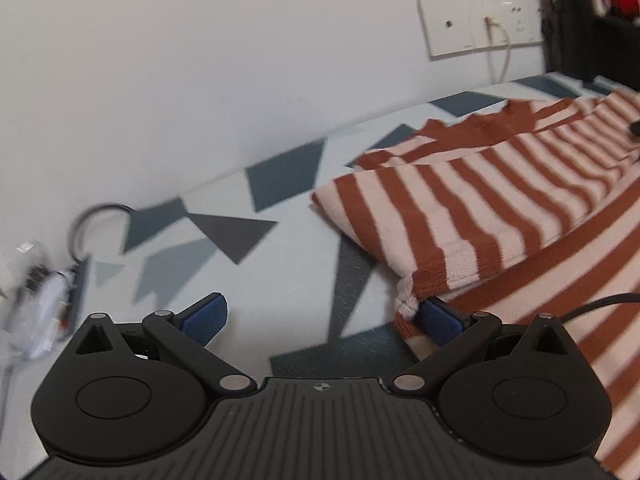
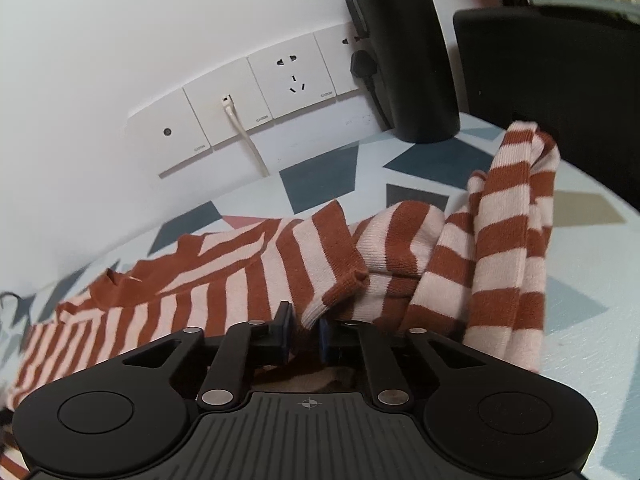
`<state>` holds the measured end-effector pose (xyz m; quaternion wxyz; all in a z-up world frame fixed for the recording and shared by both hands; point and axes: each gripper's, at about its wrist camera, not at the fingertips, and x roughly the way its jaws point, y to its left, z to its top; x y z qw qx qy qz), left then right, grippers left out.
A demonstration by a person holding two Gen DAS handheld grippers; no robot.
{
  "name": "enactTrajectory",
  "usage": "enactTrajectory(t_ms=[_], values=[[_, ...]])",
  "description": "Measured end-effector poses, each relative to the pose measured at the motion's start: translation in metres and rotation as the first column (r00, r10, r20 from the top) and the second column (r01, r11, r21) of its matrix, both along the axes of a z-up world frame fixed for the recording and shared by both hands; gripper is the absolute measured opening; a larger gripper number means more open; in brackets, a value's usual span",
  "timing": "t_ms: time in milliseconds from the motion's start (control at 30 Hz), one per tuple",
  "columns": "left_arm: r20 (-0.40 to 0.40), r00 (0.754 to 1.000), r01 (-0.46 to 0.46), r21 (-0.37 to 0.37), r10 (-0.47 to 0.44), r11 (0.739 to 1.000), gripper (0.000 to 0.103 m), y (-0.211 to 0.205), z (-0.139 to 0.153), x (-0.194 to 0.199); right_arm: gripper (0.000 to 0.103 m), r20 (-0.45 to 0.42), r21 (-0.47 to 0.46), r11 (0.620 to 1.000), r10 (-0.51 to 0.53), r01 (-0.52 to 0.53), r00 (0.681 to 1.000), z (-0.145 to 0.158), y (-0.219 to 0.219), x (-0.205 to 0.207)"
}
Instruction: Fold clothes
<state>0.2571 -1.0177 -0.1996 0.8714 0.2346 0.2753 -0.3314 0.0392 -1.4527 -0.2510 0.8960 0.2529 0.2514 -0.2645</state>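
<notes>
Beside the wall sockets (image 2: pixel 256 100), striped sweater (image 2: pixel 224 280) lies half-folded on the table (image 1: pixel 280 248). My left gripper (image 1: pixel 320 320) gapes empty at its hem; right gripper (image 2: pixel 306 330) nearly closed on a cuff. Next: carry the sleeve across.

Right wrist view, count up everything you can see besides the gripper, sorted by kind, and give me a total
Striped garment: 1
Black bottle: 1
Wall plates: 4
White cable: 1
Black plug: 1
Patterned table cover: 1
Total: 9
</notes>
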Motion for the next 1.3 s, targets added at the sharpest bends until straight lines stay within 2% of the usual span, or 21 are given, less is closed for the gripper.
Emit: enactTrajectory(t_ms=[33, 100, 167, 200, 267, 333, 367, 433, 467, 533, 633, 767, 867, 933, 967, 1000, 1100, 1300], values=[[-0.032, 0.999, 0.02, -0.036, -0.021, 0.999, 0.103, 0.004, 0.004, 0.002, 0.025, -0.013, -0.019, 1.0, 0.003, -0.003, 1.0, 0.002, 0.002, 0.0], [-0.099, 0.995, 0.01, -0.169, -0.028, 0.986, 0.103, 0.021, 0.014, 0.01, 0.031, -0.03, -0.059, 0.998, 0.013, -0.014, 0.999, 0.007, 0.007, 0.0], [-0.171, 0.985, -0.024, -0.307, -0.03, 0.951, 0.103, 0.039, 0.023, 0.019, 0.031, -0.018, -0.079, 0.996, 0.027, -0.029, 0.999, 0.013, 0.009, -0.001], [-0.208, 0.978, -0.057, -0.368, -0.022, 0.928, 0.103, 0.046, 0.025, 0.025, 0.031, -0.002, -0.073, 0.997, 0.029, -0.029, 1.0, 0.016, 0.008, -0.002], [-0.295, 0.955, -0.121, -0.495, -0.036, 0.861, 0.103, 0.058, 0.026, 0.039, 0.031, 0.03, -0.061, 0.998, 0.032, -0.03, 0.999, 0.021, 0.004, -0.004], [-0.389, 0.919, -0.177, -0.569, -0.073, 0.803, 0.103, 0.058, 0.022, 0.055, 0.031, 0.057, -0.052, 0.998, 0.026, -0.023, 0.998, 0.025, -0.003, -0.002], [-0.425, 0.9, -0.197, -0.59, -0.094, 0.783, 0.101, 0.054, 0.02, 0.063, 0.031, 0.067, -0.051, 0.998, 0.025, -0.022, 0.997, 0.027, -0.006, -0.001], [-0.461, 0.881, -0.203, -0.57, -0.106, 0.796, 0.087, 0.039, 0.017, 0.074, 0.031, 0.076, -0.054, 0.998, 0.035, -0.031, 0.996, 0.028, -0.011, 0.004], [-0.453, 0.887, -0.187, -0.536, -0.094, 0.823, 0.075, 0.027, 0.018, 0.075, 0.031, 0.077, -0.057, 0.998, 0.044, -0.039, 0.996, 0.027, -0.013, 0.007], [-0.424, 0.902, -0.144, -0.472, -0.081, 0.87, 0.073, 0.003, 0.02, 0.073, 0.032, 0.078, -0.065, 0.996, 0.061, -0.056, 0.995, 0.027, -0.015, 0.013], [-0.407, 0.91, -0.093, -0.392, -0.082, 0.915, 0.069, -0.028, 0.019, 0.071, 0.034, 0.071, -0.091, 0.993, 0.083, -0.076, 0.994, 0.026, -0.016, 0.021], [-0.406, 0.914, -0.114, -0.287, -0.013, 0.951, 0.068, -0.044, 0.004, 0.073, 0.04, 0.074, -0.103, 0.992, 0.086, -0.078, 0.994, 0.022, -0.023, 0.025], [-0.406, 0.914, -0.139, -0.272, 0.017, 0.952, 0.065, -0.044, -0.002, 0.073, 0.042, 0.086, -0.094, 0.991, 0.103, -0.095, 0.991, 0.016, -0.029, 0.025], [-0.406, 0.913, -0.153, -0.272, 0.031, 0.95, 0.05, -0.043, -0.004, 0.073, 0.043, 0.094, -0.081, 0.99, 0.121, -0.113, 0.988, 0.012, -0.031, 0.025], [-0.402, 0.915, -0.162, -0.276, 0.04, 0.947, 0.027, -0.042, -0.004, 0.074, 0.043, 0.1, -0.075, 0.99, 0.128, -0.121, 0.987, 0.012, -0.031, 0.024], [-0.397, 0.916, -0.171, -0.281, 0.048, 0.944, 0.012, -0.041, -0.003, 0.074, 0.044, 0.108, -0.07, 0.989, 0.135, -0.128, 0.985, 0.012, -0.032, 0.023], [-0.353, 0.932, -0.214, -0.346, 0.084, 0.913, 0.009, -0.032, 0.008, 0.079, 0.044, 0.132, -0.053, 0.99, 0.137, -0.131, 0.982, 0.014, -0.033, 0.019], [-0.333, 0.934, -0.244, -0.337, 0.127, 0.909, 0.009, -0.032, -0.004, 0.081, 0.044, 0.147, -0.036, 0.994, 0.105, -0.101, 0.984, 0.015, -0.041, 0.011]])
